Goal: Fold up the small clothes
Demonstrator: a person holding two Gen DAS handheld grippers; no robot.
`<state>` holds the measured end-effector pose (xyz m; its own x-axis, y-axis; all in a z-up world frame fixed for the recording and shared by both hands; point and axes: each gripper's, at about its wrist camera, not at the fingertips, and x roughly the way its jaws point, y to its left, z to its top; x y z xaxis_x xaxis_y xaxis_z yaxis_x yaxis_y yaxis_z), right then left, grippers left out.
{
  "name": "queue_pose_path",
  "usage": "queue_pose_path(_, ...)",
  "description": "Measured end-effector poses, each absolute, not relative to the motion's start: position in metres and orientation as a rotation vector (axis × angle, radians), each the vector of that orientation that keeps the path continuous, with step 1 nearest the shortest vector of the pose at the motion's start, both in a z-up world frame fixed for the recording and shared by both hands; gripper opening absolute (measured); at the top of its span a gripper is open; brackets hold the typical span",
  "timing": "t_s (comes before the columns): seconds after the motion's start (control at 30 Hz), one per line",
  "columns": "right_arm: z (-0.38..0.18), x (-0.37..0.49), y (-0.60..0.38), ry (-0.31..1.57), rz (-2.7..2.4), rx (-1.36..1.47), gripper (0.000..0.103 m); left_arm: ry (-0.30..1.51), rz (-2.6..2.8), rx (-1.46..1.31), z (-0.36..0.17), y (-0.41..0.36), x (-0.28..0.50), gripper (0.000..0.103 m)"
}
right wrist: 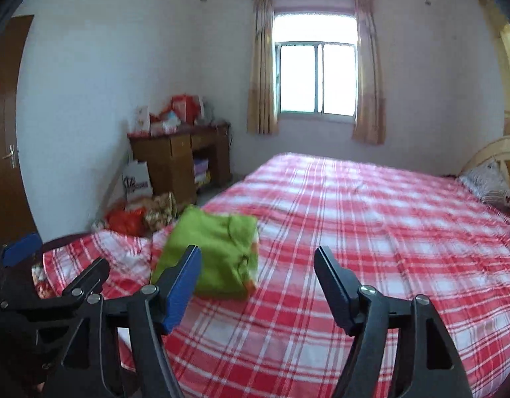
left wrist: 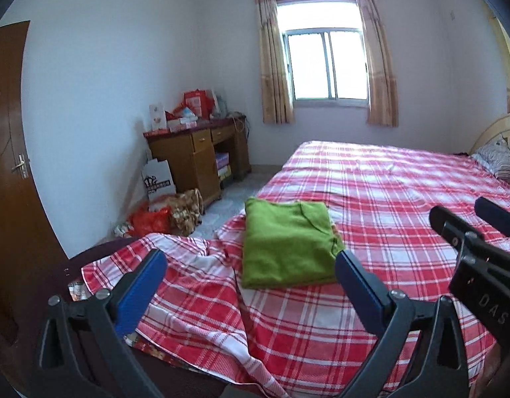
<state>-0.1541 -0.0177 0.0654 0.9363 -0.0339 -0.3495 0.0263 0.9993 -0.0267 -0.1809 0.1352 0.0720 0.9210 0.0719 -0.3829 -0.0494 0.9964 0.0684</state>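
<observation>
A green garment [left wrist: 288, 243] lies folded into a rectangle on the red and white plaid bed sheet [left wrist: 387, 199], near the bed's left corner. It also shows in the right wrist view [right wrist: 218, 253]. My left gripper [left wrist: 251, 265] is open and empty, held above the sheet just in front of the garment. My right gripper [right wrist: 258, 258] is open and empty, to the right of the garment and apart from it. The right gripper also shows at the right edge of the left wrist view [left wrist: 470, 219].
A wooden desk [left wrist: 201, 156] with boxes and bags stands at the left wall, with bags on the floor [left wrist: 162, 215] beside it. A door [left wrist: 9, 165] is at far left. A pillow [left wrist: 500, 159] and headboard are at far right. A curtained window [left wrist: 324, 63] is behind the bed.
</observation>
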Motion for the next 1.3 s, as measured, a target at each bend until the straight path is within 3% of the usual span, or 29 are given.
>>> queue_pose_path(0.3,0.077,-0.173,-0.034,0.254,-0.039,0.072,0.073,0.35,0.091,0.05,0.078,0.135,-0.187,0.103)
queue_pose_path(1.3,0.07,-0.174,-0.037,0.28,-0.019,0.079,0.074,0.371,0.093,0.052,0.076,0.133,-0.184,0.103)
